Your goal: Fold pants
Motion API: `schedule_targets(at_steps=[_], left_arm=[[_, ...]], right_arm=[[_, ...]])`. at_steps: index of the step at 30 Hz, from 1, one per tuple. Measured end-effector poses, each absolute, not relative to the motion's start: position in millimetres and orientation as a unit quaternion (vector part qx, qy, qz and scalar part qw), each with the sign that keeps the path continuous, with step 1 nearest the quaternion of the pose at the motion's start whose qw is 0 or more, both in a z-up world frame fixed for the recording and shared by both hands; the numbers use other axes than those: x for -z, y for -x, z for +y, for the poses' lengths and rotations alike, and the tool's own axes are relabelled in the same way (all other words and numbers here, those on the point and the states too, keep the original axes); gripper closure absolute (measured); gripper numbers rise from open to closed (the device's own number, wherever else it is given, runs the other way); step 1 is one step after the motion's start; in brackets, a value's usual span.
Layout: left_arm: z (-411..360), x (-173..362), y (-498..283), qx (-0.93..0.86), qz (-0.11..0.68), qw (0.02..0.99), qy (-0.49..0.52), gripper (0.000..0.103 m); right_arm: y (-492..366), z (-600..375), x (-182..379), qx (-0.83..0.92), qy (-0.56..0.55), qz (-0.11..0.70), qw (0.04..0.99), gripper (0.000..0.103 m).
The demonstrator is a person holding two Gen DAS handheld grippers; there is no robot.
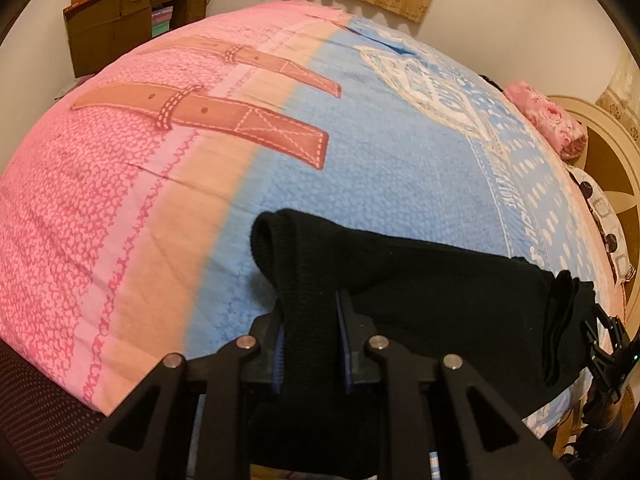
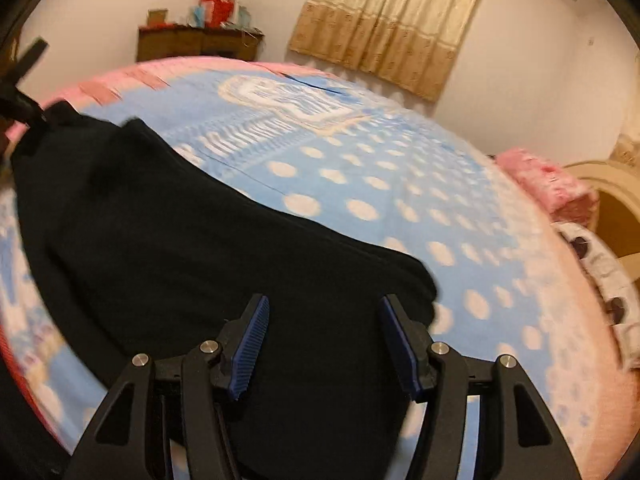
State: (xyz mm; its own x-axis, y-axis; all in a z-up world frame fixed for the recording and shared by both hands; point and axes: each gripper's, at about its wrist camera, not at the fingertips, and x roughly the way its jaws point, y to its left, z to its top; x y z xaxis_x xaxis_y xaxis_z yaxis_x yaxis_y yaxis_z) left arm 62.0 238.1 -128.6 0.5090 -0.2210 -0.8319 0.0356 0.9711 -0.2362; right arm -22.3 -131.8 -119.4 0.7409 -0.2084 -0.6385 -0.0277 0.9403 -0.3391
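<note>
The black pants (image 1: 420, 280) lie in a bundle on the bed near its front edge. My left gripper (image 1: 310, 320) is shut on a ribbed band of the pants, which runs between its blue pads. In the right wrist view the pants (image 2: 200, 240) spread from upper left to the centre. My right gripper (image 2: 324, 340) is open, its blue pads wide apart just above the near part of the cloth, holding nothing. The right gripper also shows in the left wrist view (image 1: 604, 344) at the far right edge, next to a fold of the pants.
The bedspread (image 1: 360, 152) is pink on the left and blue on the right. A pink folded blanket (image 1: 548, 120) and a patterned pillow (image 2: 600, 272) lie by the headboard (image 1: 608, 176). A brown desk (image 1: 132, 8) and a curtain (image 2: 392, 20) stand at the far wall.
</note>
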Motion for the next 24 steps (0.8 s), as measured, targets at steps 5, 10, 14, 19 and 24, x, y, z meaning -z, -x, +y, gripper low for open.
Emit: schedule_targets(at_steps=[5,10,14,19,24], left_arm=[[239,130,-64,0.072,0.487,0.864,0.101,0.081],[244,109,-50,0.084,0.452,0.879,0.126,0.083],[233,63,-28,0.114,0.414,0.893,0.137,0.083],[199,8,-12,0.164,0.388,0.895,0.147,0.083],[118,-31,-2,0.221,0.38,0.891,0.111,0.083]], right_arm=[[24,-152,121,0.05,0.119,0.373,0.919,0.045],[29,-151,114,0.044,0.104,0.367,0.924,0.044],[47,-162,102,0.047,0.071,0.315,0.945,0.043],[55,-175,97,0.046,0.038,0.289,0.956,0.042],[66,-184,96,0.051,0.016,0.267,0.962,0.042]])
